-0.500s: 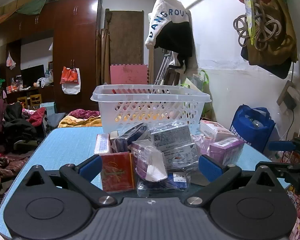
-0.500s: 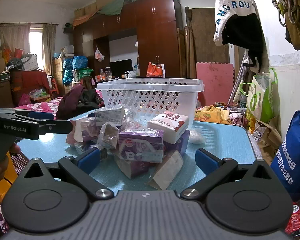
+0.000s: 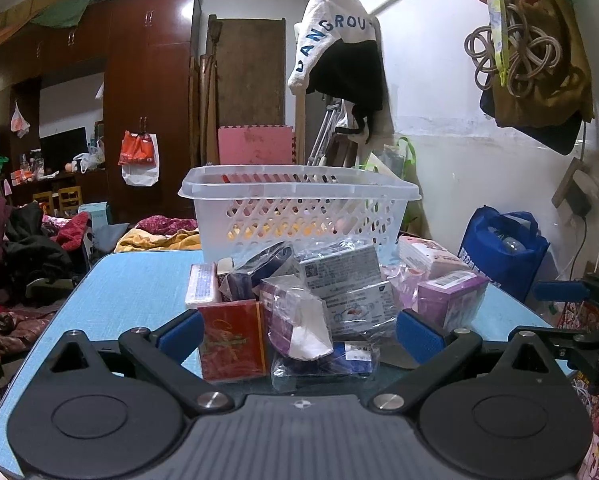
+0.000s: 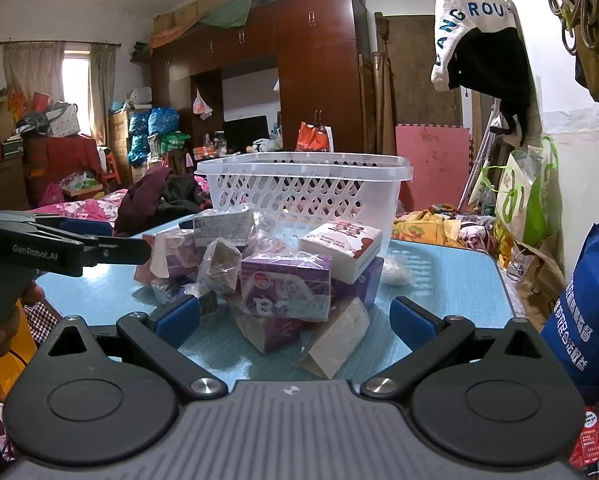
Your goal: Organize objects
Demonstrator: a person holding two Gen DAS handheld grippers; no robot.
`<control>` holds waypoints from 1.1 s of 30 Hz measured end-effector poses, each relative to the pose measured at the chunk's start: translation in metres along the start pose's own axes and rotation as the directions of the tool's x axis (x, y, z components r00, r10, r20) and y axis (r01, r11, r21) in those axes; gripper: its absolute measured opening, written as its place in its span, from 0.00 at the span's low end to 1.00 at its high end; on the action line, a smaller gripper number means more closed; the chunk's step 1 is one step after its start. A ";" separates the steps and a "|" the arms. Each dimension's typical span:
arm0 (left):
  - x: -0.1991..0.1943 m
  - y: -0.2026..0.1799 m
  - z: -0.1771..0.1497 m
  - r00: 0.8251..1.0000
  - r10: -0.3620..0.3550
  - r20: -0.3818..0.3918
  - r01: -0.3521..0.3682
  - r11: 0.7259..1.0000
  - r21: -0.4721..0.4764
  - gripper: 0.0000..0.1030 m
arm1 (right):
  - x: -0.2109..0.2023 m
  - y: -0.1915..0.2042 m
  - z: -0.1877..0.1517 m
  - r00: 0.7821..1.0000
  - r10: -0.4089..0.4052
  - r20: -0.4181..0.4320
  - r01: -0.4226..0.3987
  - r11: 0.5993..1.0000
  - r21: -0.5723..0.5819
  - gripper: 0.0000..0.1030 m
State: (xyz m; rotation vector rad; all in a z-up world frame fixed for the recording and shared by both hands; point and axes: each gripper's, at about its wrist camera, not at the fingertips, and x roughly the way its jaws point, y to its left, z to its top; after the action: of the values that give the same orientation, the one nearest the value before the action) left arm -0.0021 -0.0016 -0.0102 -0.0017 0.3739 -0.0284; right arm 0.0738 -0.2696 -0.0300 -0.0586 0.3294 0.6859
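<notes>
Left wrist view: we are holding the left gripper (image 3: 297,328) and right gripper (image 4: 293,318) spread wide and empty, facing the heap of wrapped small boxes (image 3: 331,288) piled against the white perforated plastic basket (image 3: 299,208) on the blue table (image 3: 139,280), presumably for sorting inside.

Perforated white plastic basket (image 3: 299,216), glossy cellophane-wrapped boxes (image 3: 343,280), textured blue tabletop (image 3: 139,280)

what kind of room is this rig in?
Likely a lived-in bedroom used for storage: a dark wardrobe fills the back wall, clothes lie heaped, and a basket stands on a blue table.
</notes>
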 end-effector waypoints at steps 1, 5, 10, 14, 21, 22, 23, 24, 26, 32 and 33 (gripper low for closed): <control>0.000 0.000 0.000 1.000 -0.001 -0.001 0.001 1.000 0.000 1.00 | 0.000 0.000 0.000 1.000 0.000 0.000 0.000 1.000 0.001 1.00; 0.001 0.000 -0.001 1.000 0.007 -0.002 -0.007 1.000 0.001 1.00 | 0.000 0.000 0.000 1.000 0.000 0.000 0.000 1.000 0.000 1.00; 0.001 0.000 -0.001 1.000 0.010 -0.002 -0.010 1.000 0.001 1.00 | 0.000 0.000 0.000 1.000 0.000 0.000 0.000 1.000 0.000 1.00; 0.001 0.000 -0.001 1.000 0.011 -0.003 -0.011 1.000 0.001 1.00 | 0.000 -0.001 -0.001 1.000 -0.002 0.001 0.002 1.000 0.005 1.00; 0.001 0.000 -0.001 1.000 0.013 -0.003 -0.013 1.000 0.002 1.00 | 0.001 -0.003 -0.003 1.000 -0.004 -0.003 0.004 1.000 0.006 1.00; 0.001 0.000 -0.002 1.000 0.014 -0.004 -0.014 1.000 0.002 1.00 | 0.001 -0.003 -0.003 1.000 -0.004 -0.004 0.004 1.000 0.006 1.00; 0.001 0.000 -0.002 1.000 0.015 -0.004 -0.015 1.000 0.003 1.00 | 0.001 -0.004 -0.004 1.000 -0.005 -0.006 0.005 1.000 0.006 1.00; 0.002 0.000 -0.002 1.000 0.016 -0.005 -0.016 1.000 0.003 1.00 | 0.001 -0.004 -0.004 1.000 -0.005 -0.007 0.005 1.000 0.007 1.00; 0.002 0.001 -0.003 1.000 0.018 -0.007 -0.018 1.000 0.004 1.00 | 0.002 -0.003 -0.003 1.000 -0.005 -0.008 0.005 1.000 0.007 1.00; 0.003 0.000 -0.004 1.000 0.022 -0.012 -0.022 1.000 0.007 1.00 | 0.001 -0.005 -0.004 1.000 -0.005 -0.009 0.005 1.000 0.014 1.00; 0.003 0.000 -0.004 1.000 0.022 -0.012 -0.021 1.000 0.006 1.00 | 0.001 -0.006 -0.004 1.000 -0.005 -0.009 0.005 1.000 0.016 1.00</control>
State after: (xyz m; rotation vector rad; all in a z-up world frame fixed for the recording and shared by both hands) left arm -0.0005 -0.0015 -0.0150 0.0084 0.3863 -0.0083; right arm 0.0773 -0.2737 -0.0345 -0.0470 0.3431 0.6779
